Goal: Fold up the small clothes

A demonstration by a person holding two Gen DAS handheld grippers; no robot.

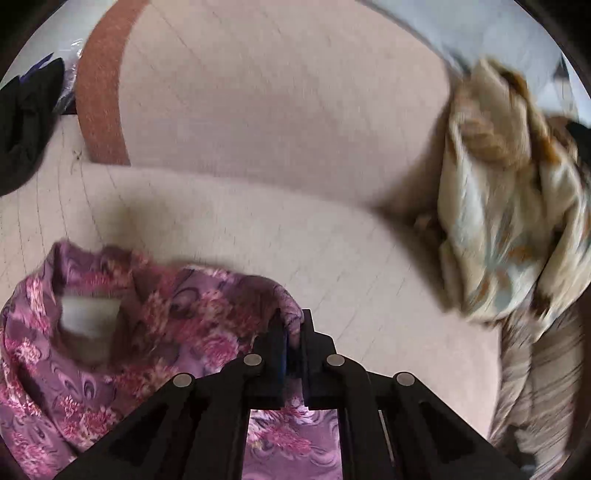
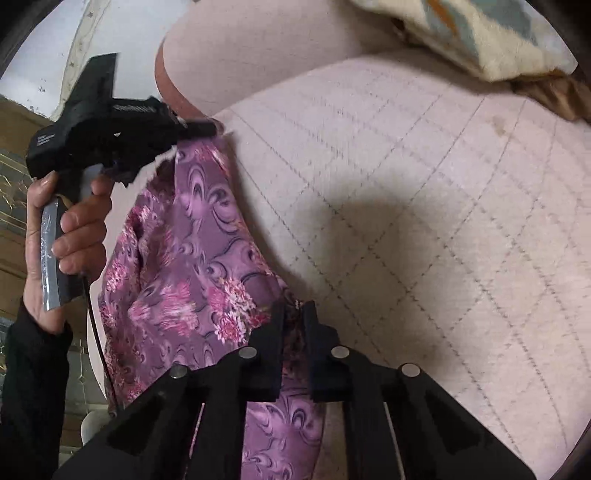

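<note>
Purple floral garment (image 1: pixel 155 325) held up over the quilted sofa seat (image 2: pixel 424 221).
Left claw (image 1: pixel 293 332) and right claw (image 2: pixel 293 325) each pinch an edge of it.

Pale pink quilted sofa seat (image 2: pixel 424 206) stitched in a diamond grid, matching backrest (image 1: pixel 277 96) with rust-brown edge band (image 1: pixel 101 85), light wall (image 1: pixel 491 26) behind, cream patterned cloth heap (image 1: pixel 509 221) at seat's right end, dark bundle (image 1: pixel 26 122) far left, soft daylight

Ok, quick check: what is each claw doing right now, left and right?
Left claw: closed on an edge of the purple floral garment.
Right claw: closed on the same garment, at another edge.
</note>
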